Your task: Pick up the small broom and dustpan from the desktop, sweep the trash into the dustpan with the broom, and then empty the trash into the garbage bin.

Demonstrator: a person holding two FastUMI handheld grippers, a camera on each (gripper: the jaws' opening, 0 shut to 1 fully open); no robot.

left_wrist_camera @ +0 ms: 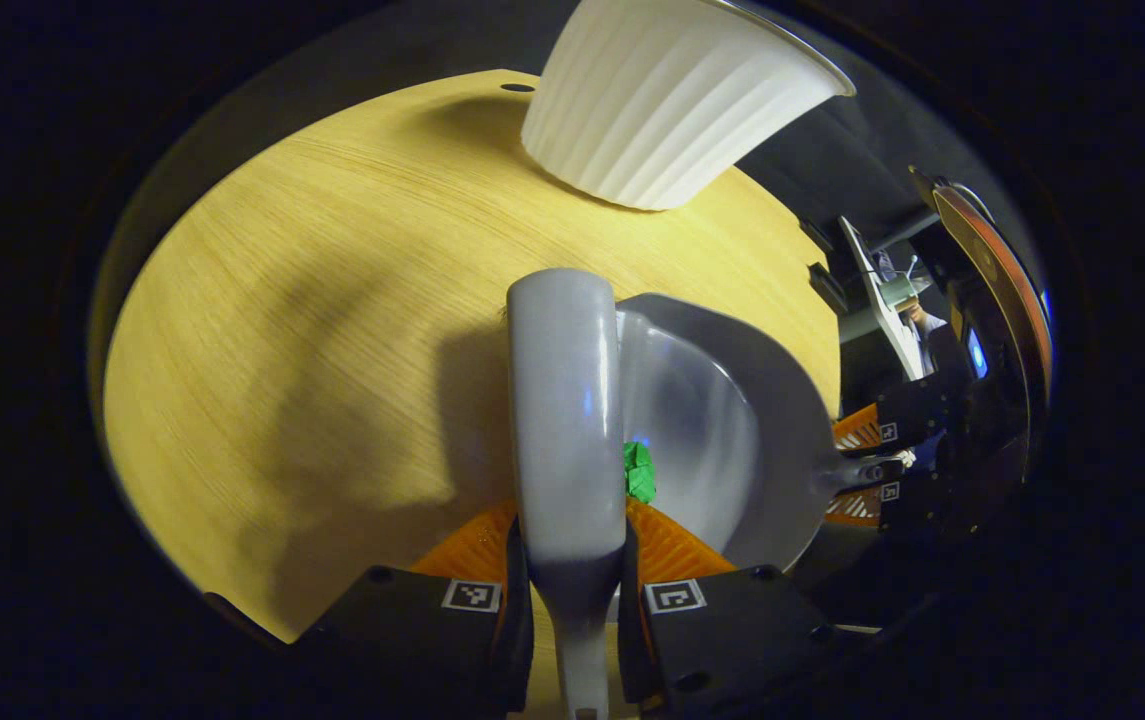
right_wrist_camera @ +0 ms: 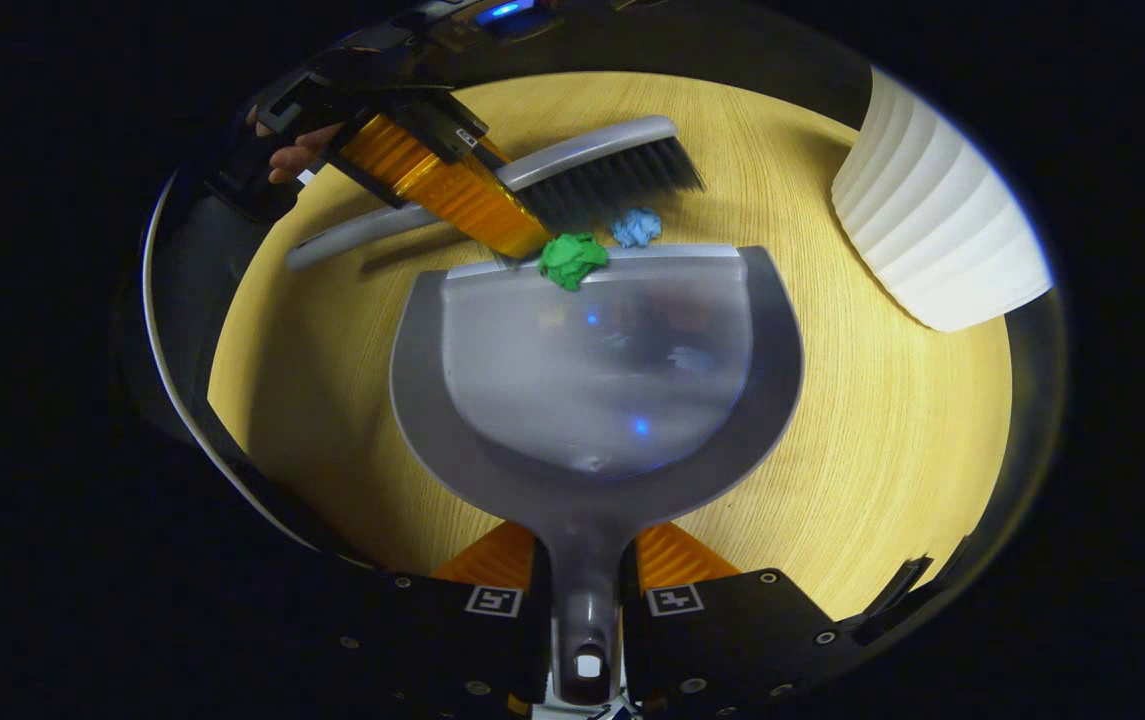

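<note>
My left gripper (left_wrist_camera: 572,545) is shut on the grey handle of the small broom (left_wrist_camera: 567,420), which points away over the wooden desktop (left_wrist_camera: 312,330). In the right gripper view the broom (right_wrist_camera: 582,165) lies across the far side, dark bristles (right_wrist_camera: 622,185) down by the dustpan's lip, with the left gripper (right_wrist_camera: 497,210) clamped on it. My right gripper (right_wrist_camera: 587,560) is shut on the handle of the grey dustpan (right_wrist_camera: 592,380), which lies flat on the desk. A green paper ball (right_wrist_camera: 572,260) sits on the pan's front lip. A blue paper ball (right_wrist_camera: 637,227) lies just beyond the lip, by the bristles.
A white ribbed garbage bin (right_wrist_camera: 932,240) stands on the desk to the right of the dustpan, and it appears at the top in the left gripper view (left_wrist_camera: 672,100). A hand (right_wrist_camera: 297,155) holds the left gripper. The desk's rounded edge runs close behind both grippers.
</note>
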